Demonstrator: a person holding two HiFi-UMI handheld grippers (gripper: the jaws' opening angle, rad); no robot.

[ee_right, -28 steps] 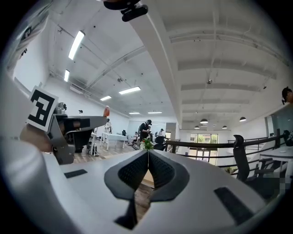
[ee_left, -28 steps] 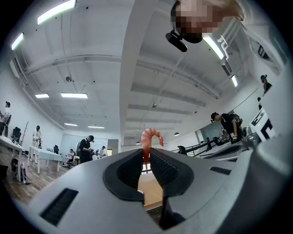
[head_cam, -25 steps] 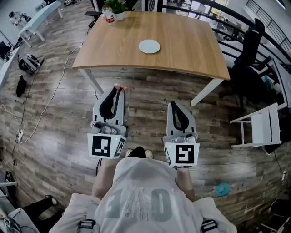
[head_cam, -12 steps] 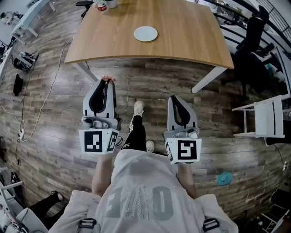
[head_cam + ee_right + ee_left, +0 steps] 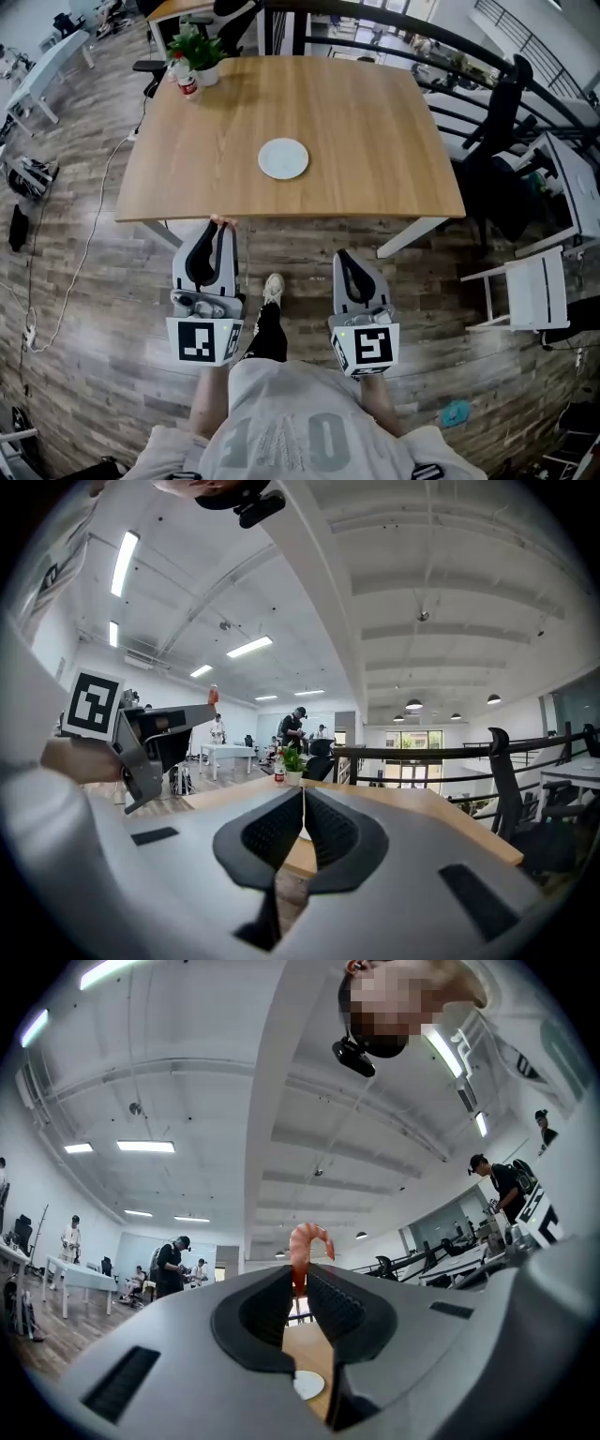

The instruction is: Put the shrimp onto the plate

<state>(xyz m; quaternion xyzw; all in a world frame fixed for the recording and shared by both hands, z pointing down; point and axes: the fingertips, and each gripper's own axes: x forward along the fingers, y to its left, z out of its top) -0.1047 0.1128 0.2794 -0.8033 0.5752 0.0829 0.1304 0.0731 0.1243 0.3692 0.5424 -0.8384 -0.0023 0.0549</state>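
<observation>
A white plate (image 5: 283,158) lies near the middle of the wooden table (image 5: 375,112). My left gripper (image 5: 217,227) hovers at the table's near edge, shut on a pink shrimp (image 5: 223,221). In the left gripper view the curled shrimp (image 5: 307,1241) sticks up from between the closed fingertips of that gripper (image 5: 302,1277), and the plate (image 5: 307,1385) shows small below. My right gripper (image 5: 343,256) is over the floor just short of the table, jaws shut with nothing in them. The right gripper view has the right gripper (image 5: 304,797) closed and the left gripper (image 5: 141,733) off to its left.
A potted plant (image 5: 199,52) and a red bottle (image 5: 187,86) stand at the table's far left corner. A black office chair (image 5: 502,122) and a white chair (image 5: 530,291) are to the right. The person's foot (image 5: 273,289) is on the wooden floor between the grippers.
The person has stepped toward the table, so both grippers have come up to its near edge. The left gripper has kept the shrimp; the right has stayed shut.
</observation>
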